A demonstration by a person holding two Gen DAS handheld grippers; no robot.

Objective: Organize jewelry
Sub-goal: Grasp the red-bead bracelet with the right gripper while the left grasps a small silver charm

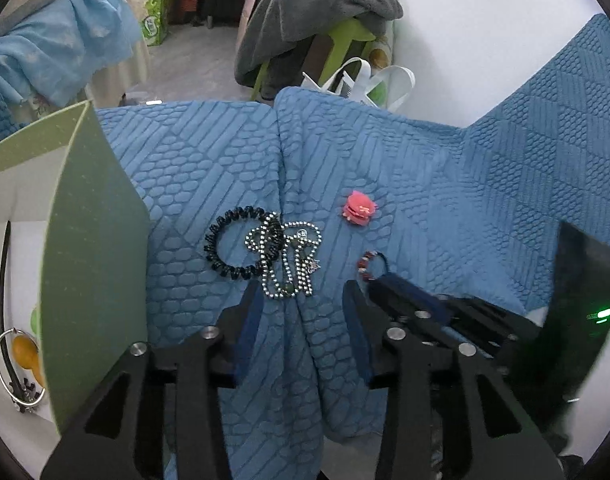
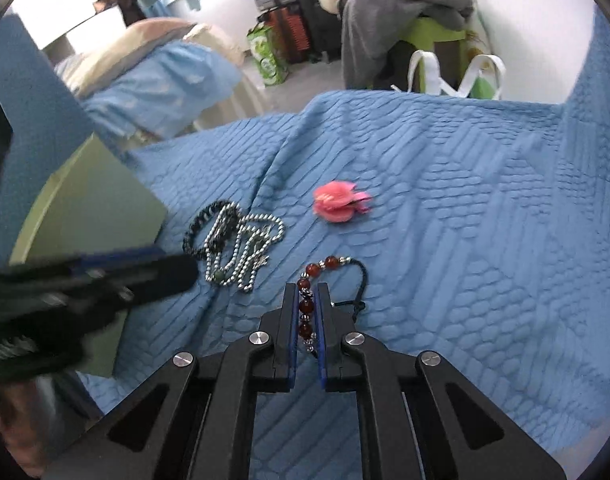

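Note:
A red bead bracelet [image 2: 309,295] on a black cord lies on the blue quilt [image 2: 445,220]. My right gripper [image 2: 307,292] is shut on its beaded part; it also shows in the left wrist view [image 1: 379,280] next to the bracelet [image 1: 365,266]. My left gripper [image 1: 301,292] is open and empty, just short of a silver ball-chain necklace [image 1: 289,260] that overlaps a black spiral hair tie [image 1: 233,248]. A pink flower clip [image 1: 359,208] lies beyond. In the right wrist view the necklace [image 2: 245,244], hair tie [image 2: 203,224] and clip [image 2: 337,202] lie ahead.
An open green box [image 1: 93,248] with a white inside stands at the left; it holds a silver hoop with an orange bead [image 1: 19,356]. Beyond the quilt's far edge are a grey towel on a green stool [image 1: 321,12] and a white bag [image 1: 361,84].

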